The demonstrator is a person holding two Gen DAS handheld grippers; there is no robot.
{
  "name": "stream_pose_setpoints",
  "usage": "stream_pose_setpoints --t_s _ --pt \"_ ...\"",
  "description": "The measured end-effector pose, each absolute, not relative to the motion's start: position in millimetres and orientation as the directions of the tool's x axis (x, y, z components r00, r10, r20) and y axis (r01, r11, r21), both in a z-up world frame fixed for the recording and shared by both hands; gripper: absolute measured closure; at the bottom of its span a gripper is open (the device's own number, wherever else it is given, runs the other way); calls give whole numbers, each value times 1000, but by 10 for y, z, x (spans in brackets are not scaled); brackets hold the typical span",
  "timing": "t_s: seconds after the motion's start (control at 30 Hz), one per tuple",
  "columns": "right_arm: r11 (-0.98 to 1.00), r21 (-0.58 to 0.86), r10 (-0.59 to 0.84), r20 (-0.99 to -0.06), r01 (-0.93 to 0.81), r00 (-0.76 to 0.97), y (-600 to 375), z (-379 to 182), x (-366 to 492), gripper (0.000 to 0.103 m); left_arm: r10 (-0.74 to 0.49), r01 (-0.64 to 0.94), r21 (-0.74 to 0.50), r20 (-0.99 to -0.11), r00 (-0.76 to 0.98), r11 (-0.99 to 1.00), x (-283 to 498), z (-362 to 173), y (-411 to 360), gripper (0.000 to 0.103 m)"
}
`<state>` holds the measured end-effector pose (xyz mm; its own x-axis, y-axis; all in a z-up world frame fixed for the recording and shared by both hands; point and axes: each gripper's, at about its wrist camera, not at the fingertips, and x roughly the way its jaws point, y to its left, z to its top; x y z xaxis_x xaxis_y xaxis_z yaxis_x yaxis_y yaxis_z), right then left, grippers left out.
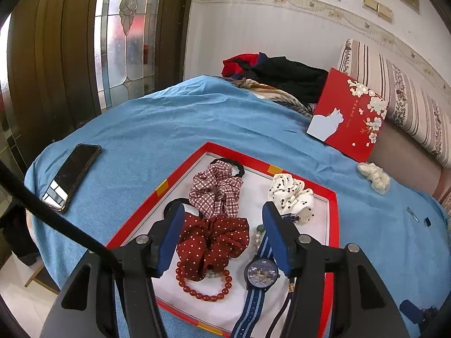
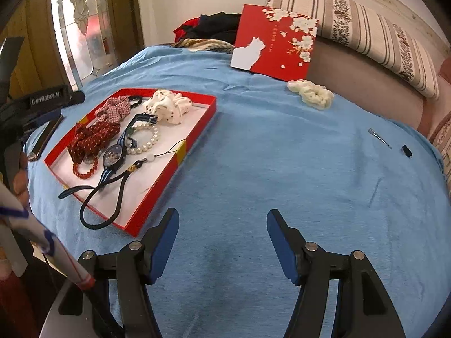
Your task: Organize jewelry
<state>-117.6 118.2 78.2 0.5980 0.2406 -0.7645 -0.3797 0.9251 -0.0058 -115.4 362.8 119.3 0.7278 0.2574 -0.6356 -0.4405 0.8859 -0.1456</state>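
My left gripper hangs open low over the red tray. The dark red dotted scrunchie lies between its fingers, and the pads do not press it. Also in the tray are a checked scrunchie, a white spotted scrunchie, a red bead bracelet, a blue watch and a pearl bracelet. My right gripper stands open and empty over bare blue blanket, right of the tray. A cream scrunchie, a metal hair clip and a small black piece lie loose on the blanket.
The red lid with a white cat leans against a striped pillow at the back. A phone lies left of the tray near the bed's edge. Piled clothes sit at the far end. A black cord loop overhangs the tray's near rim.
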Motion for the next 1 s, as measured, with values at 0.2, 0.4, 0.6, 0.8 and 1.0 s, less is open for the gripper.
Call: stream_pose_setpoints --t_s 0.2,0.4,0.6,0.8,1.0 --pt "918 -21 239 -768 -397 594 1248 748 -1225 34 256 -435 -150 -624 738 888 -1169 1209 3618 44" --pt "919 -18 239 -769 -394 593 1222 738 -1226 33 272 -434 -145 -595 756 889 -1205 1246 3579 36" --pt "922 -8 239 -774 -386 586 1190 708 -1218 33 284 -430 -138 -569 771 892 -1223 1290 3546 33" --pt "921 -2 246 -770 -388 588 1173 721 -1241 32 439 -520 -84 -434 787 850 -1405 1439 3461 11" --pt "919 14 275 -738 -394 616 1084 891 -1365 32 596 -629 -73 -252 763 774 -1851 1808 3332 0"
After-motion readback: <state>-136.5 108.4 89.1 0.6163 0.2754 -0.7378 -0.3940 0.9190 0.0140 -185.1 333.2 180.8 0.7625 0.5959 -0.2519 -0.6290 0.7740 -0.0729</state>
